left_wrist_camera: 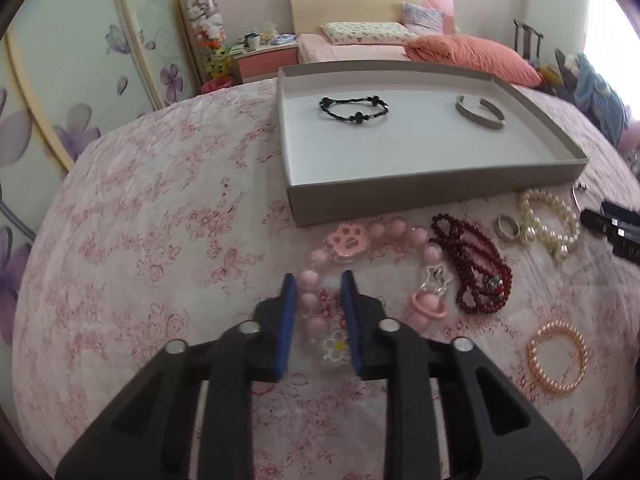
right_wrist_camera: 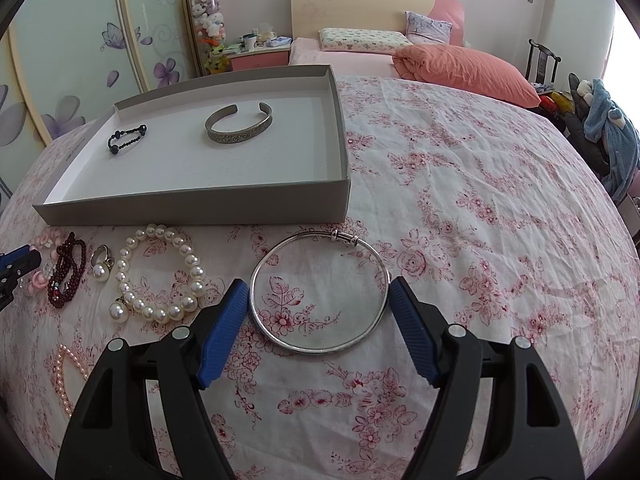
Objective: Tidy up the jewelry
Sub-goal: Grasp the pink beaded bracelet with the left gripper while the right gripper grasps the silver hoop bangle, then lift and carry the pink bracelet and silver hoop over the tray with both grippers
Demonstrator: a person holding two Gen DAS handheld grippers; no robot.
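Our left gripper, jaws narrowed but not closed, straddles the pink bead bracelet at 6 o'clock of the grey tray. Our right gripper, jaws wide, flanks the silver bangle. At 9 o'clock of the bangle lies the pearl bracelet.

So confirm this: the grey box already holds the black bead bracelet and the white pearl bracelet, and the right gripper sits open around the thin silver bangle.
One detail is wrong. The grey box holds the black bead bracelet and an engraved silver cuff. The right wrist view shows the white pearl bracelet outside it, on the floral cloth. The right gripper does sit open around the thin silver bangle.
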